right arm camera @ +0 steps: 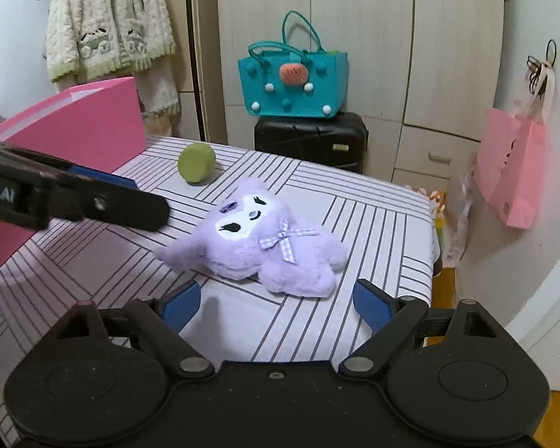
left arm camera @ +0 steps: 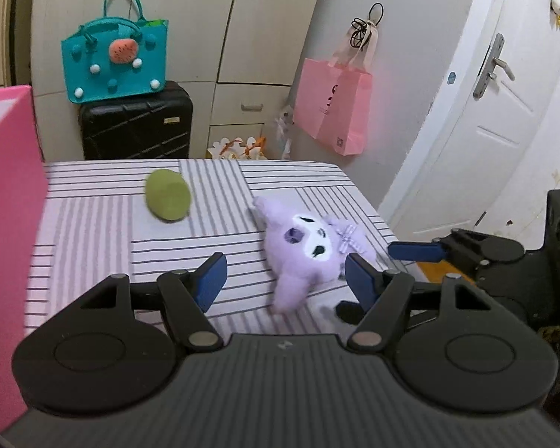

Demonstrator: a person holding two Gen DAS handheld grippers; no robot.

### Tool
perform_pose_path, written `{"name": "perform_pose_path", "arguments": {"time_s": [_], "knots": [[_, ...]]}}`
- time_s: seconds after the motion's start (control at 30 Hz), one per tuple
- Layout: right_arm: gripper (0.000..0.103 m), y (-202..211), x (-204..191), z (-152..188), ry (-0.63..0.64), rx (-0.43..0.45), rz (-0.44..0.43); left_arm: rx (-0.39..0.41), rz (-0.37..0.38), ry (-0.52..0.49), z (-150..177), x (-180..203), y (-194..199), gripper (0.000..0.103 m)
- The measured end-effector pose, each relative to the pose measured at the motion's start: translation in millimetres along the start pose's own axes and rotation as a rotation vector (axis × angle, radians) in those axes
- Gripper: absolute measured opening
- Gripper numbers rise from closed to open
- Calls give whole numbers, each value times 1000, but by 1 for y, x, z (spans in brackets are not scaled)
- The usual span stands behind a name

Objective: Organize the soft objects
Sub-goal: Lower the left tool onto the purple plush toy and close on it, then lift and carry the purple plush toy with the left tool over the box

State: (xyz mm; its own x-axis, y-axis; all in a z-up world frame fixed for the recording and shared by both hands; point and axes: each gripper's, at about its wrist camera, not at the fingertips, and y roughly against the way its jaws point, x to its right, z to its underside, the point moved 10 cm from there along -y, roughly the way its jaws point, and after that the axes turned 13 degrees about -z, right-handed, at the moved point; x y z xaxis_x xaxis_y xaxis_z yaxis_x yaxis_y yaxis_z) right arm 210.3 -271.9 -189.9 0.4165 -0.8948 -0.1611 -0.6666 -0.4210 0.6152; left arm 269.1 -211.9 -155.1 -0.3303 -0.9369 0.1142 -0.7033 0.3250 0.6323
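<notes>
A purple plush toy [left arm camera: 310, 250] with a white face and checked bow lies on the striped table [left arm camera: 93, 224]; it also shows in the right wrist view [right arm camera: 257, 246]. A green soft cylinder [left arm camera: 168, 199] lies farther back, and shows in the right wrist view [right arm camera: 196, 163]. My left gripper [left arm camera: 285, 280] is open and empty, just short of the plush. My right gripper [right arm camera: 276, 304] is open and empty, close in front of the plush. The right gripper shows at the right of the left wrist view [left arm camera: 414, 252]. The left gripper shows at the left of the right wrist view [right arm camera: 104, 201].
A pink box [left arm camera: 7, 194] stands at the table's left side, also in the right wrist view [right arm camera: 78, 127]. Behind the table are a black suitcase [left arm camera: 136, 127] with a teal bag [left arm camera: 115, 63] on it, and a hanging pink paper bag [left arm camera: 332, 104].
</notes>
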Motion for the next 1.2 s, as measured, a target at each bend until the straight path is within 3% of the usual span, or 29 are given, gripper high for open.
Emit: {"name": "perform_pose_path", "arguments": {"time_s": [0.13, 0.23, 0.33, 0.57, 0.83, 1.0, 1.2], "knots": [[91, -9, 3, -1, -38, -6, -42, 21, -7, 19, -1, 10, -16, 66], [93, -17, 3, 1, -72, -16, -88, 41, -45, -25, 1, 16, -26, 66], [94, -21, 0, 2, -30, -13, -82, 36, -33, -24, 1, 19, -32, 63], [96, -26, -6, 3, 33, -22, -62, 10, -12, 19, 6, 19, -48, 42], [96, -27, -7, 1, 34, -14, -60, -32, 45, 101, 13, 18, -54, 39], [83, -25, -3, -3, 10, 12, -19, -23, 51, 119, 16, 19, -53, 38], [81, -19, -11, -1, -22, 15, 10, -22, 65, 127, 18, 18, -45, 39]]}}
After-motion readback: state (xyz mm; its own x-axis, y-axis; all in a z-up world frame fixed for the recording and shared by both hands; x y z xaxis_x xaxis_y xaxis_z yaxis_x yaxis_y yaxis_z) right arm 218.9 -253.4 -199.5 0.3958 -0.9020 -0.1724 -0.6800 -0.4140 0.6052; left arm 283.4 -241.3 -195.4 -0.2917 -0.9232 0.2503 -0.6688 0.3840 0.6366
